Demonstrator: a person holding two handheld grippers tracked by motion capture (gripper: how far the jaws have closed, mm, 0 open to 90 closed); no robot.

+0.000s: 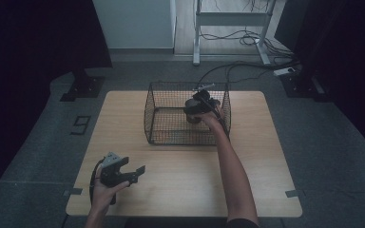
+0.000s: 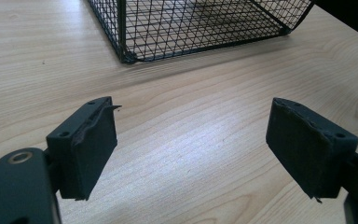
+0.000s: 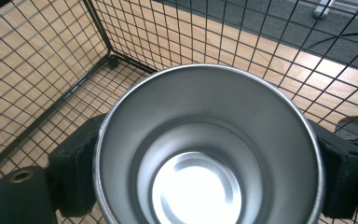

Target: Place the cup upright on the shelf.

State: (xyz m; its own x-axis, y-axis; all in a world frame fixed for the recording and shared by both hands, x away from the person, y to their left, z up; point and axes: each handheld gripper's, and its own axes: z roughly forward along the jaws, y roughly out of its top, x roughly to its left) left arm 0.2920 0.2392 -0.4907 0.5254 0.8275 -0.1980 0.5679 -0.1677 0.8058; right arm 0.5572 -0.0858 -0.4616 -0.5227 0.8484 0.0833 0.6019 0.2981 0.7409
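Right gripper view: my right gripper [image 3: 205,163] pinches a steel cup [image 3: 208,149] inside the wire basket [image 3: 65,56]; my left gripper [image 2: 191,154] is spread above the counter [image 2: 191,116].

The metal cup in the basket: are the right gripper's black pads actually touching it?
Touching. In the right gripper view the black pads press against both sides of the metal cup, with no gap, inside the wire basket.

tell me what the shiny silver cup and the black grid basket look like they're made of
Shiny silver cup: seemingly metal, likely stainless steel, with a brushed satin inside; the sign is its bright, mirror-like bottom and thin rolled rim.

Black grid basket: apparently thin metal wire, coated or painted matte black; the sign is its fine square mesh on thicker frame rods, without glints.
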